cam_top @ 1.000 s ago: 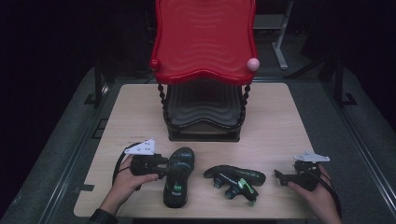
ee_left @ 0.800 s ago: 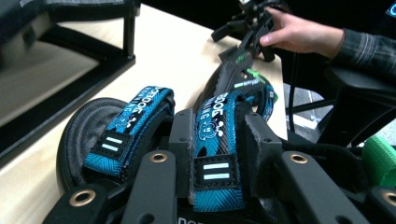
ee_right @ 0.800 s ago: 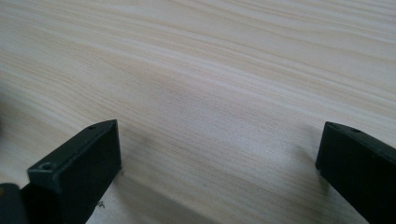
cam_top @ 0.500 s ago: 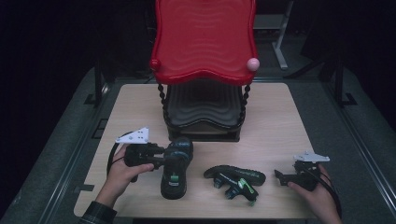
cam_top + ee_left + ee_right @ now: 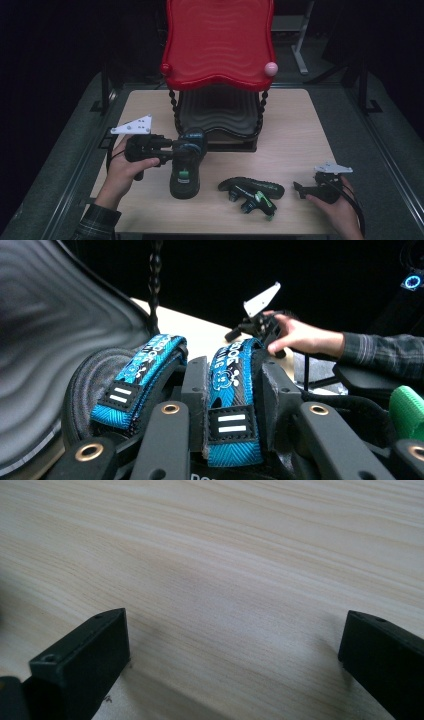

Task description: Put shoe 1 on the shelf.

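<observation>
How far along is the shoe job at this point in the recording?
Early stage. Nothing sits on the two-tier rack yet. In hand: the left gripper is shut on one black shoe, clamped across its blue strap, toe tilted down at the table. Left: the second shoe lies on its side on the table, and the right gripper rests open beside it.

The red-topped rack (image 5: 218,45) blocks the table's (image 5: 290,125) far middle; the second shoe (image 5: 251,191) lies across the near middle; bare wood stays passable right of the rack and ahead of the right gripper (image 5: 302,189)
</observation>
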